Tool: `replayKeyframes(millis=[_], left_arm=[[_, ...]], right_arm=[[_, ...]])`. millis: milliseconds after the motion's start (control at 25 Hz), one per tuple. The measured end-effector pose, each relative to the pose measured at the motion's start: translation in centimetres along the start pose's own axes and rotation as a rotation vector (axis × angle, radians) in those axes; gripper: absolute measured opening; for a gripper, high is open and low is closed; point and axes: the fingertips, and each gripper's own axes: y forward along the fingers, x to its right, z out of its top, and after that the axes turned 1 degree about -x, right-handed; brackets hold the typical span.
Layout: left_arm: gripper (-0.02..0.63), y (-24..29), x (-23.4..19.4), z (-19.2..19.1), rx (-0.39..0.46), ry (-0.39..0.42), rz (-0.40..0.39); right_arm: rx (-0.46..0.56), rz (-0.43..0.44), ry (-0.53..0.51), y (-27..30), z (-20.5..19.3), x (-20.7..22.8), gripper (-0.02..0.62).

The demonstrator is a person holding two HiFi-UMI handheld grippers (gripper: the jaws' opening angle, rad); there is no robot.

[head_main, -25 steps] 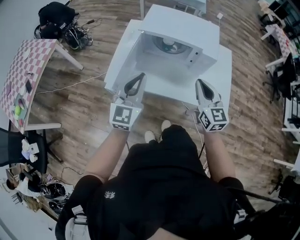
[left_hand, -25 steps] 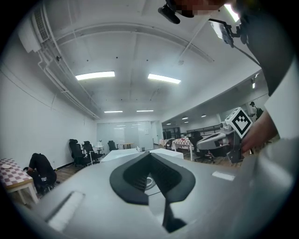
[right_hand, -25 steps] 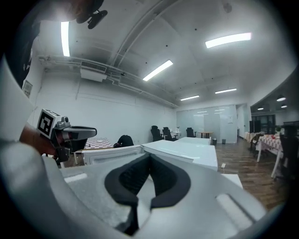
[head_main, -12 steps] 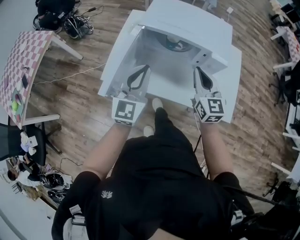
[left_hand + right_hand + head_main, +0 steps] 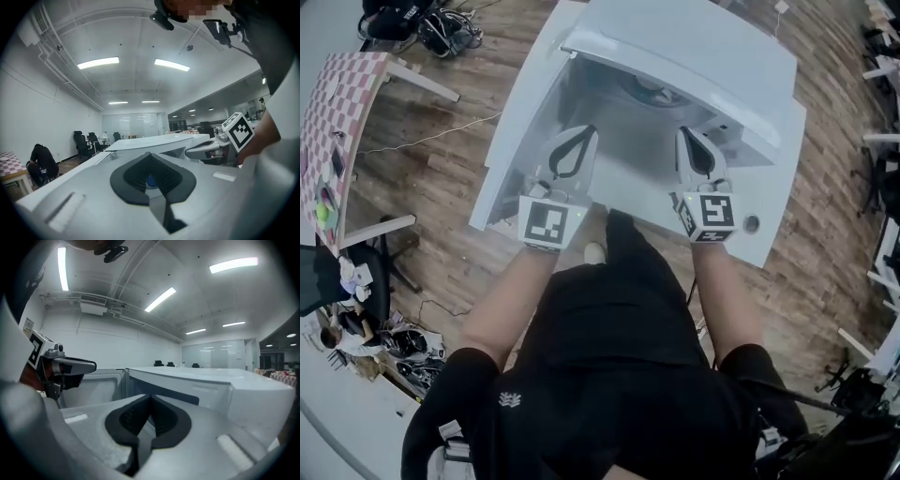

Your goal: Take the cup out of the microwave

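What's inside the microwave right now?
The microwave is open. Inside, only an edge of the round turntable shows. The microwave's own top covers the rest of the inside, so no cup can be seen in there.

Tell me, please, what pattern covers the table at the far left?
Pink-and-white checks on the tablecloth, clearest in the head view.

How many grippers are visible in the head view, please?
2. The left gripper is before the open microwave, at its left side; the right gripper is at its right side. None seems hidden.
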Motion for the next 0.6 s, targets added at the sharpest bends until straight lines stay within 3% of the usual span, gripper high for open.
replayKeyframes(millis=[400,520,600], left_arm=[[0.003,4.9,-2.3,-4.4,-0.045,-0.006,0.033],[0.003,5.8,-2.0,-5.4,-0.068,0.005,0.014],[0.003,6.2,-2.3,-5.9,-0.077,0.001,0.007]], right_arm=[[-0.006,0.017,-0.017,6.8,-3.6,2.6,0.022],[-0.008,0.002,-0.026,8.2,-4.3,3.3,0.091],[-0.013,0.0,-0.028,9.4,-4.6,3.3,0.179]])
